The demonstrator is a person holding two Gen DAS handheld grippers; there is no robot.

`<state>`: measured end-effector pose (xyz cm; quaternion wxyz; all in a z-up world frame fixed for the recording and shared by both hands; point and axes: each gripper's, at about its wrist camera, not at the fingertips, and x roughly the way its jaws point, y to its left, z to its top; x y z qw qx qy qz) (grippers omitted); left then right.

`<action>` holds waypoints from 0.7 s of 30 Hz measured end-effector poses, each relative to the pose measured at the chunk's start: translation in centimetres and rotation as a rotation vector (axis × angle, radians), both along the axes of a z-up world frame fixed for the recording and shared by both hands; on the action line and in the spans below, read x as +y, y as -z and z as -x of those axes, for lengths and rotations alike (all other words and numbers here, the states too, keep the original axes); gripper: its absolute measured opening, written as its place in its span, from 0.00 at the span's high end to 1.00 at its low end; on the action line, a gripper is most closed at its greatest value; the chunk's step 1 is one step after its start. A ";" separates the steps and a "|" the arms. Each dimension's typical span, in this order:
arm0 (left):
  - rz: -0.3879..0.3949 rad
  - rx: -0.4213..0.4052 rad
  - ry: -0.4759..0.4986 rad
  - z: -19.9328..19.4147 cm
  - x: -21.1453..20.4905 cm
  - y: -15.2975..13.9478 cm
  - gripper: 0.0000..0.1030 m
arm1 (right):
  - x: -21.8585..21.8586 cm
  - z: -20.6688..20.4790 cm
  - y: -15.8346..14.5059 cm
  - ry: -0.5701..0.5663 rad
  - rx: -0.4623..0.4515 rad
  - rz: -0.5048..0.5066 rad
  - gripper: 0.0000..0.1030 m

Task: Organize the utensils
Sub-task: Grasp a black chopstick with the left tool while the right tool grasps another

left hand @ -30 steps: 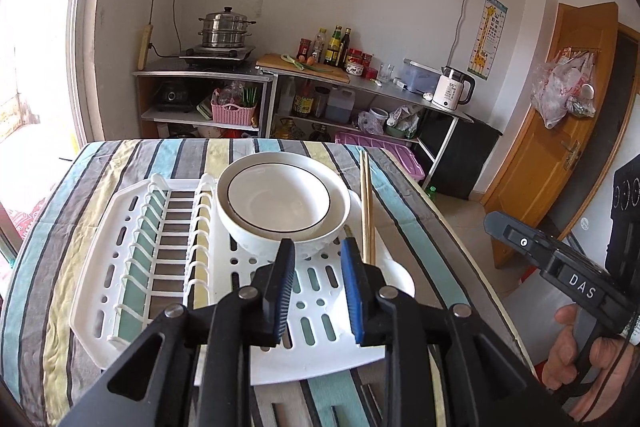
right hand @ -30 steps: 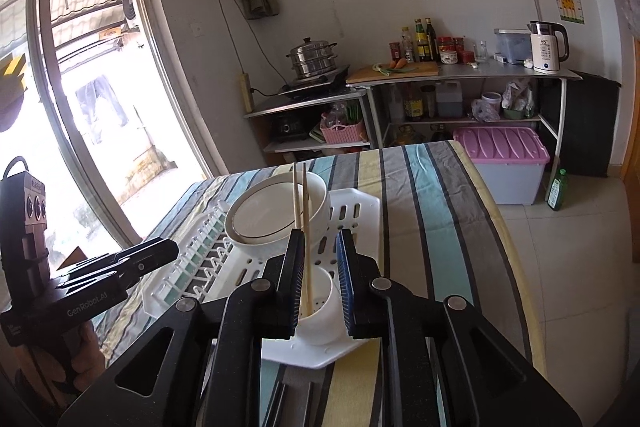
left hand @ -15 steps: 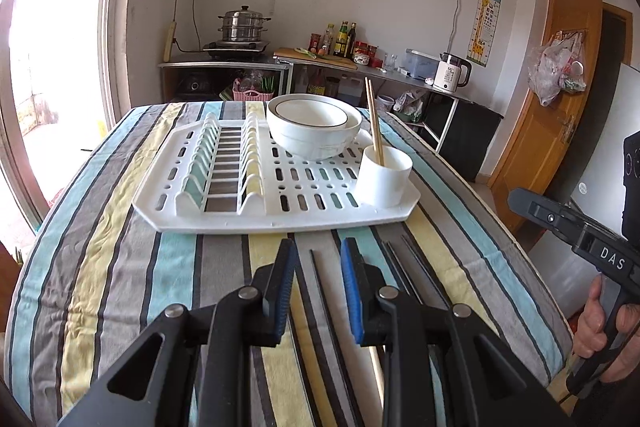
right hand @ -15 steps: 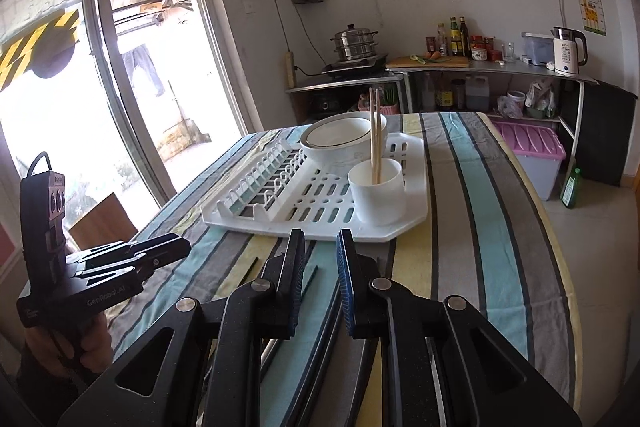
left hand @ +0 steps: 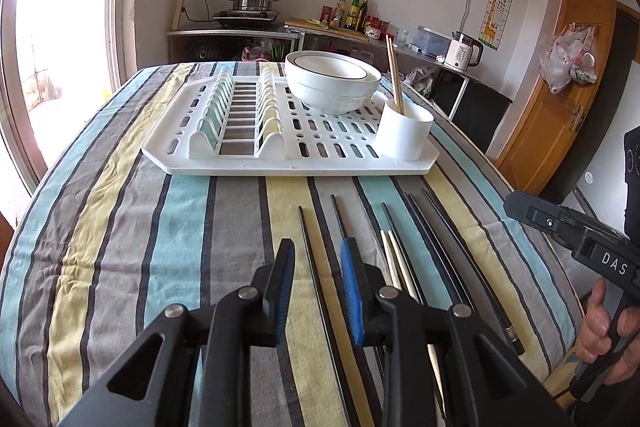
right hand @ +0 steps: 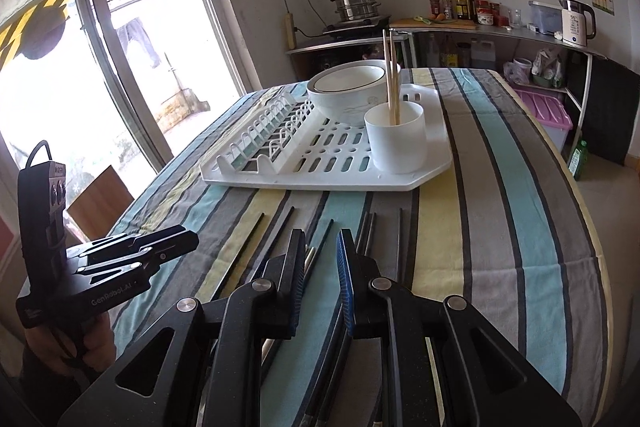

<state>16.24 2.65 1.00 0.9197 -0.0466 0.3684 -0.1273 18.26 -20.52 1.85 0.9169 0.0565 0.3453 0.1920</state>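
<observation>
A white dish rack (left hand: 240,163) (right hand: 304,179) sits on the striped tablecloth. At its near right corner stands a white cup (left hand: 404,135) (right hand: 396,139) with a pair of wooden chopsticks (left hand: 394,75) (right hand: 390,79) upright in it. Several black chopsticks (left hand: 320,267) (right hand: 280,227) and a light pair (left hand: 396,267) lie on the cloth in front of the rack. My left gripper (left hand: 318,251) is open and empty, low over the black chopsticks. My right gripper (right hand: 322,241) is open and empty above the loose chopsticks.
Two stacked white bowls (left hand: 332,79) (right hand: 352,91) sit in the rack behind the cup. The table edge (right hand: 600,247) runs along the right. A kitchen counter (left hand: 360,31) with bottles, a pot and a kettle stands at the back wall.
Both grippers pulled back from the rack toward the table's near edge and dropped low. The right gripper let go of the wooden chopsticks, which now stand in the cup.
</observation>
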 end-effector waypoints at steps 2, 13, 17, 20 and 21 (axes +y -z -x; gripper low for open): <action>-0.014 0.022 0.004 -0.8 -0.3 0.6 0.76 | 0.4 -1.0 0.7 -0.004 0.035 0.000 0.84; -0.063 0.140 -0.012 -5.1 -0.7 3.8 0.76 | 3.3 -6.1 4.3 -0.025 0.207 0.067 0.88; -0.066 0.149 -0.008 -5.5 -0.8 4.0 0.76 | 3.9 -7.3 5.1 -0.024 0.238 0.092 0.88; -0.077 0.154 -0.003 -5.7 -1.0 4.2 0.76 | 4.3 -8.1 5.6 -0.021 0.257 0.109 0.88; -0.082 0.159 -0.001 -5.9 -1.1 4.2 0.76 | 4.4 -8.3 5.7 -0.021 0.261 0.112 0.88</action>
